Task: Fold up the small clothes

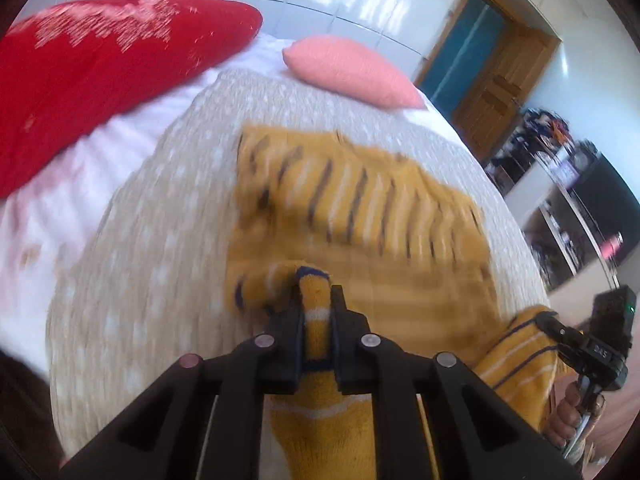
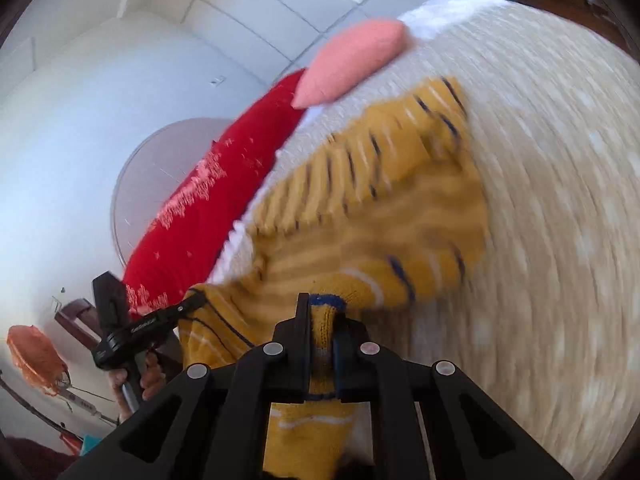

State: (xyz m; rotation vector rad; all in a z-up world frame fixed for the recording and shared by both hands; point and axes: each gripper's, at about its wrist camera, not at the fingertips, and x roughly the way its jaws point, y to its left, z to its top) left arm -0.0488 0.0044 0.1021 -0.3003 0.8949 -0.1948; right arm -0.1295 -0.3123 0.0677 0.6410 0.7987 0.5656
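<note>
A small mustard-yellow knit sweater [image 1: 352, 208] with white and navy stripes lies blurred on a beige dotted blanket [image 1: 152, 240]. My left gripper [image 1: 318, 316] is shut on a navy-edged fold of the sweater and lifts it. My right gripper [image 2: 320, 332] is shut on another navy-edged part of the same sweater [image 2: 380, 208]. The right gripper also shows in the left wrist view [image 1: 560, 330] at the right, clamped on a striped corner. The left gripper shows in the right wrist view [image 2: 188, 306] at the left, holding the sweater's other corner.
A red cushion [image 1: 92, 76] and a pink cushion [image 1: 352, 70] lie at the far side on a white sheet [image 1: 80, 184]. A wooden door [image 1: 500, 80] and cluttered shelves [image 1: 568, 200] stand to the right. White wall panels are behind.
</note>
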